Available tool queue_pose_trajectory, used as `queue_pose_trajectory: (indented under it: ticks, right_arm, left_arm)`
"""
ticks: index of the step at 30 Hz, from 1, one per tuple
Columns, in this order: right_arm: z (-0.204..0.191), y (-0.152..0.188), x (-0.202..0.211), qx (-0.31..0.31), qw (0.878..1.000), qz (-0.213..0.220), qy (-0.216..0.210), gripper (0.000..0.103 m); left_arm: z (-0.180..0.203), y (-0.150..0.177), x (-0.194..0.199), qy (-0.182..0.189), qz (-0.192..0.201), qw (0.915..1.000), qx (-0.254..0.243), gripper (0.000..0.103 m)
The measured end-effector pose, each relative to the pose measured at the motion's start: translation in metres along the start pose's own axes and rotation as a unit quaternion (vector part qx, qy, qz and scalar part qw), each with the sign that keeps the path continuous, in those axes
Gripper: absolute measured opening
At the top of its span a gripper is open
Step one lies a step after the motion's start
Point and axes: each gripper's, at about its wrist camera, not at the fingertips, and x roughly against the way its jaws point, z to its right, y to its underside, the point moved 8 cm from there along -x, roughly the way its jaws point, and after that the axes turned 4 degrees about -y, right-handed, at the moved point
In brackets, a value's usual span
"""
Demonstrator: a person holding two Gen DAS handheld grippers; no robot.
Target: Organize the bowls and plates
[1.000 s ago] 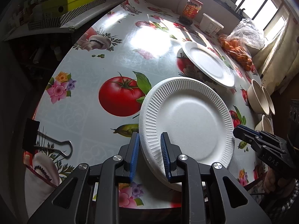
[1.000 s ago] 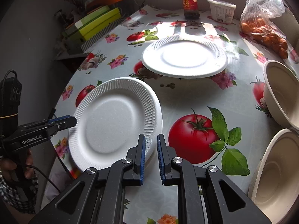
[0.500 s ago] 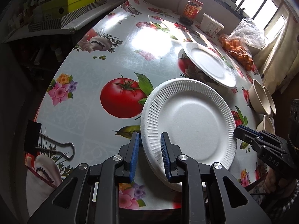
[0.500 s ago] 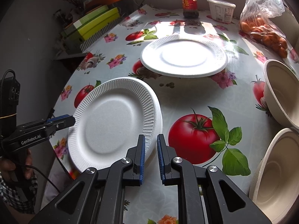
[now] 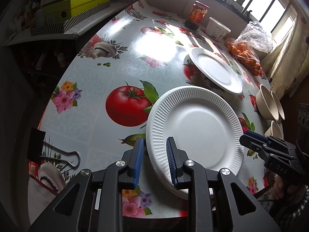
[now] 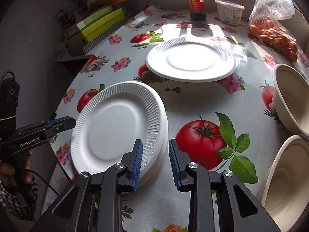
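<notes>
A stack of white ribbed foam plates [image 5: 195, 129] [image 6: 115, 127] lies near the table's front edge. A second white plate [image 5: 214, 69] [image 6: 191, 60] lies farther back. My left gripper [image 5: 154, 158] is open, its jaws either side of the stack's near-left rim. My right gripper [image 6: 155, 160] is open, its jaws astride the stack's right rim; it also shows in the left wrist view [image 5: 249, 139]. Beige bowls [image 6: 289, 100] [image 5: 270, 102] stand at the right; another bowl [image 6: 285, 185] is nearer.
The table wears a tomato-print oilcloth [image 6: 202, 141]. At the back stand a sauce jar [image 6: 196, 3], a white tub [image 6: 228, 11] and a bag of oranges [image 6: 272, 25]. A binder clip [image 5: 50, 150] lies at the front left. Green boxes [image 5: 81, 2] sit on a side shelf.
My right gripper has opened wide around the stack's rim. The left gripper's jaws have also spread a little. The plates lie where they were.
</notes>
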Motion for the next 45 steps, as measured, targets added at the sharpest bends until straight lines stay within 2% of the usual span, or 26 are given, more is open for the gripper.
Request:
queue_pose_trajectory:
  ticks: [14, 20, 26, 29, 31, 40, 45]
  right_arm:
    - [0.004, 0.004, -0.004, 0.004, 1.0, -0.011, 0.015, 0.029]
    - [0.005, 0.003, -0.002, 0.01, 1.0, -0.011, 0.021, 0.029]
    - [0.005, 0.001, -0.002, 0.01, 1.0, -0.011, 0.022, 0.029]
    - [0.004, -0.001, -0.002, 0.01, 1.0, -0.009, 0.018, 0.032]
    - [0.004, -0.002, -0.002, 0.009, 1.0, -0.007, 0.016, 0.036]
    - [0.005, -0.014, 0.007, 0.018, 0.999, 0.018, 0.024, 0.038]
    - [0.009, -0.026, 0.017, 0.025, 0.998, 0.042, 0.035, 0.038]
  left_arm:
    - [-0.001, -0.002, -0.001, -0.032, 0.009, 0.9994, -0.013, 0.026]
    - [-0.001, -0.006, 0.003, -0.058, 0.03, 0.9974, -0.031, 0.026]
    - [0.002, -0.009, 0.003, -0.06, 0.032, 0.997, -0.038, 0.026]
    - [0.001, -0.01, 0.002, -0.063, 0.033, 0.9967, -0.039, 0.026]
    - [0.001, -0.012, 0.002, -0.065, 0.035, 0.9965, -0.04, 0.026]
    - [0.003, -0.023, 0.005, -0.084, 0.06, 0.9931, -0.056, 0.026]
    - [0.01, -0.032, 0.003, -0.077, 0.059, 0.9936, -0.059, 0.026]
